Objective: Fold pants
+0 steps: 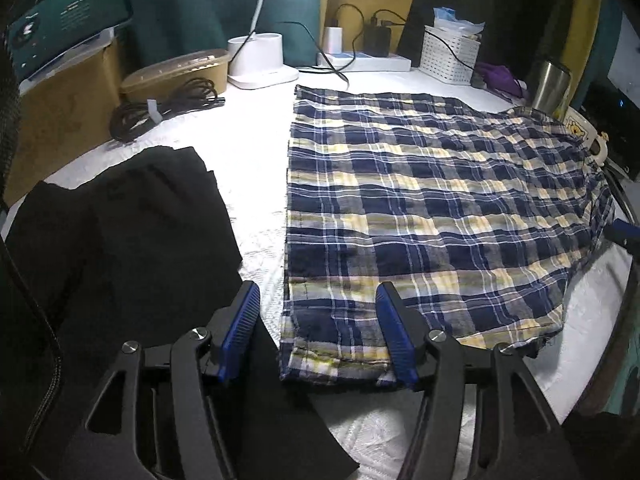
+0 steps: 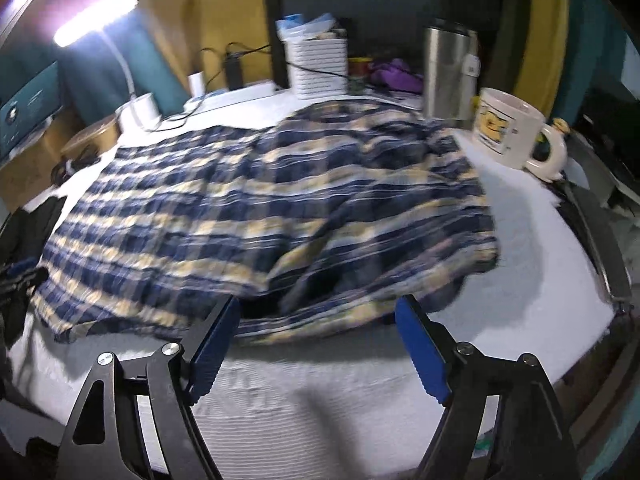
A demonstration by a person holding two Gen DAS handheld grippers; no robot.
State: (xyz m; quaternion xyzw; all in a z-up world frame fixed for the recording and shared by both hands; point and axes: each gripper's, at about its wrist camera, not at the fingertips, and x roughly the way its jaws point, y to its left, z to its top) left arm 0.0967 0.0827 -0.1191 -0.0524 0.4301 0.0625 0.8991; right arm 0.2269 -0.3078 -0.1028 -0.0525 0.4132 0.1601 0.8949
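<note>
Plaid pants (image 1: 420,208) (navy, yellow and white) lie spread on the white table cover (image 1: 248,152), beside a black garment (image 1: 132,224). Left gripper (image 1: 316,320) and right gripper (image 2: 316,332) hover at the near hem, jaws apart, gripping nothing.

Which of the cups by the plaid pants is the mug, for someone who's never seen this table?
Start at the plaid pants spread over the white table cover. Past their far right corner stand two vessels: a tall steel tumbler and, to its right, the mug. The mug is squat, white, with a yellow print and a handle.
</note>
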